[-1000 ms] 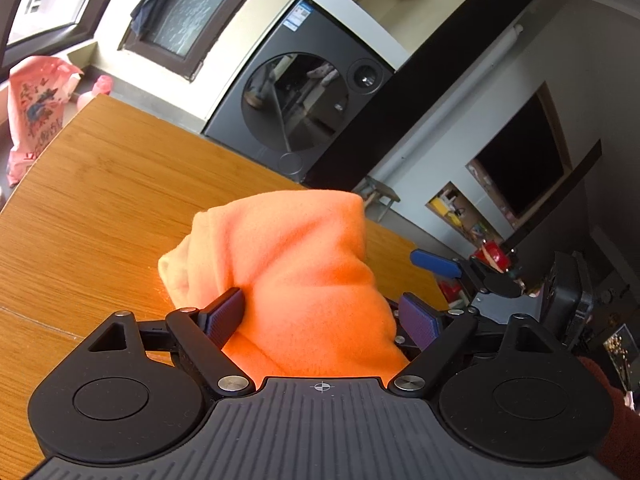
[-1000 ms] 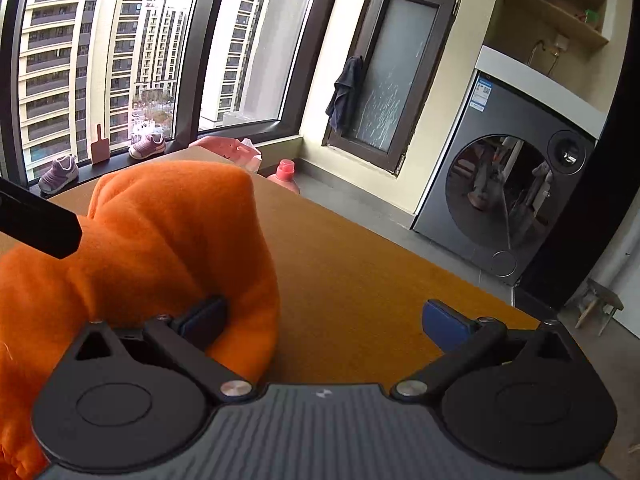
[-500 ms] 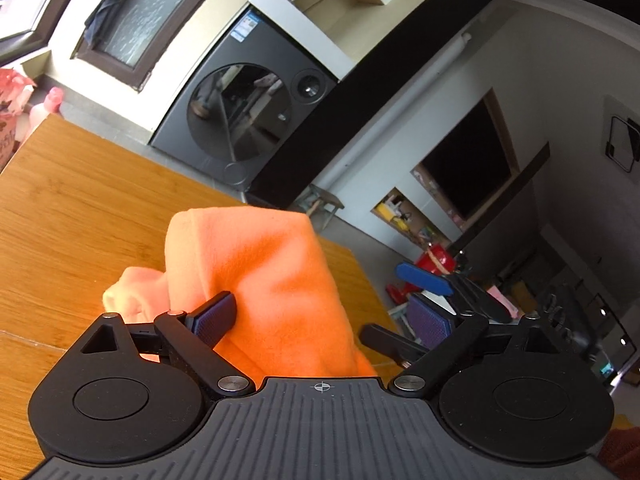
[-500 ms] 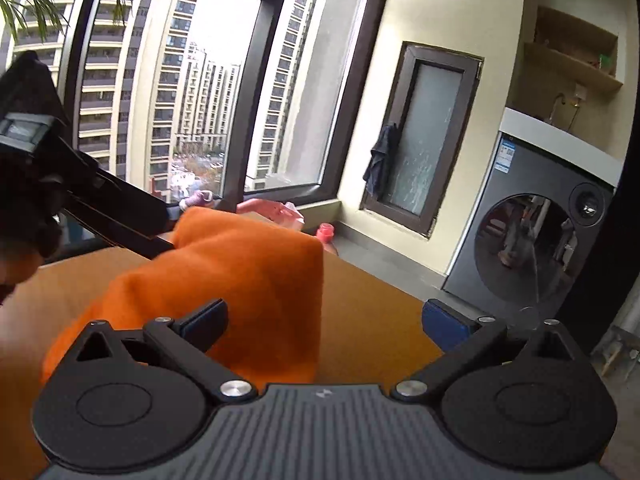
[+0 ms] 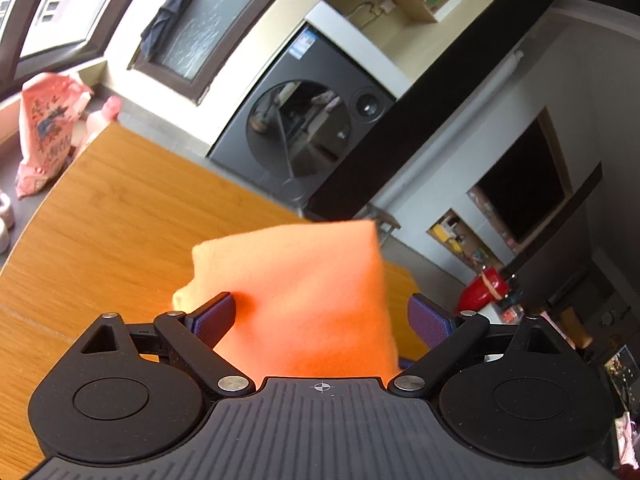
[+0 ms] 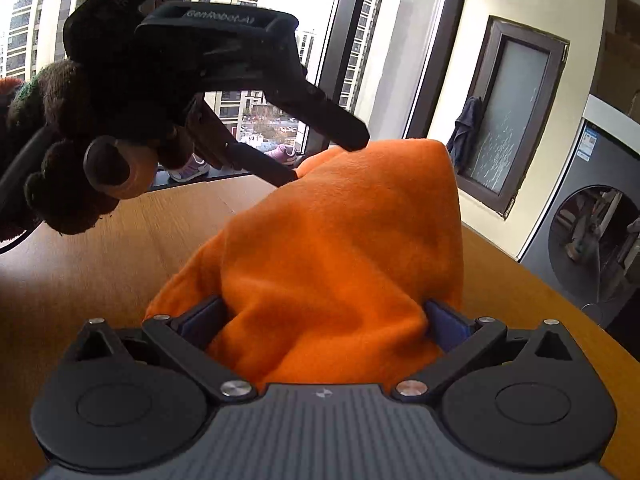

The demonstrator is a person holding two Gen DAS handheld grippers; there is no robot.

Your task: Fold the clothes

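An orange fleece garment [image 5: 304, 300] is held up over the wooden table [image 5: 120, 216]. In the left wrist view my left gripper [image 5: 324, 316] has its jaws wide apart; the cloth lies between them, touching the left pad [image 5: 214, 316], with a gap to the right pad. In the right wrist view my right gripper [image 6: 324, 320] has both pads pressed against a bunch of the same garment [image 6: 344, 248]. The left gripper [image 6: 320, 160] shows there too, reaching into the cloth's top from the upper left.
A dark washing machine [image 5: 304, 136] stands beyond the table's far edge. A pink bag [image 5: 44, 128] lies on the floor at the left. Windows [image 6: 280, 80] and shoes on the sill [image 6: 192, 168] are behind the table. Shelves and clutter [image 5: 484, 248] are at the right.
The right gripper's jaws have closed in onto the orange cloth. The left gripper has moved nearer the right one, and the cloth is bunched higher between them.
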